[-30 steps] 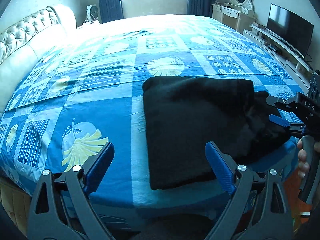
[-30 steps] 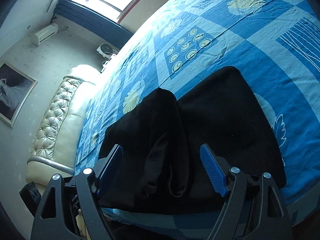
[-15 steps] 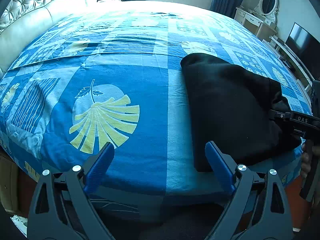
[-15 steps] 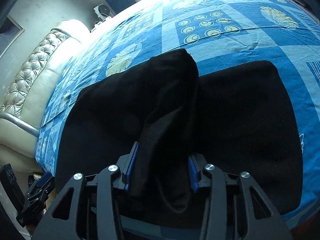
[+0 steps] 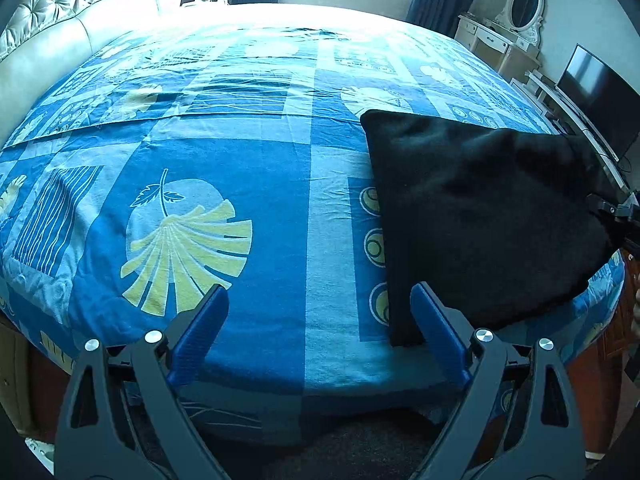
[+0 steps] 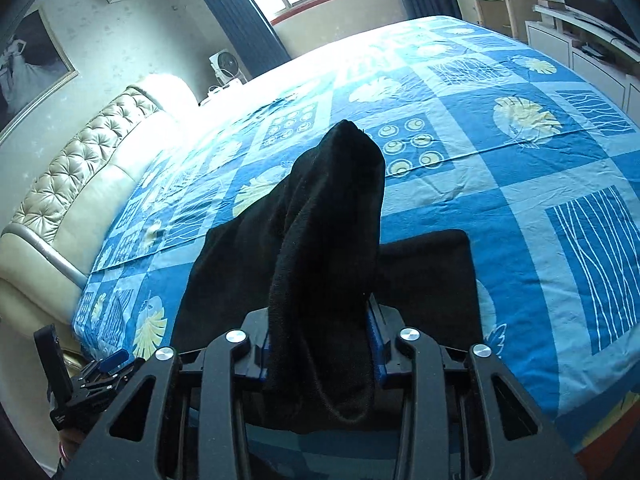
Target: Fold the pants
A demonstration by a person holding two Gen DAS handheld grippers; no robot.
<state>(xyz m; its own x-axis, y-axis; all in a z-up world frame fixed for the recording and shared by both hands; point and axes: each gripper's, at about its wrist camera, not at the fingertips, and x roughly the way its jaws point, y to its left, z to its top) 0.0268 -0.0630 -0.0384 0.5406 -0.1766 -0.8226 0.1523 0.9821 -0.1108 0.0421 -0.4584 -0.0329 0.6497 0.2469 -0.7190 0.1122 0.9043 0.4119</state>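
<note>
On the blue patterned bed (image 5: 240, 168), the right gripper (image 6: 320, 344) pinches a raised fold of the black pants (image 5: 480, 216); the left gripper (image 5: 320, 328) is spread wide, its right finger beside their corner.

The pants (image 5: 484, 216) are matt black fleecy cloth; the bed (image 5: 240, 184) wears smooth printed cotton-like sheeting (lightly creased), and its headboard (image 6: 76, 184) looks glossy tufted leather.

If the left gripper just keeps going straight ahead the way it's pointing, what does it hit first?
Likely the blue bedspread: the open left gripper points between its fingers at bare cover. The black pants lie just right of that line, though depth is uncertain.
</note>
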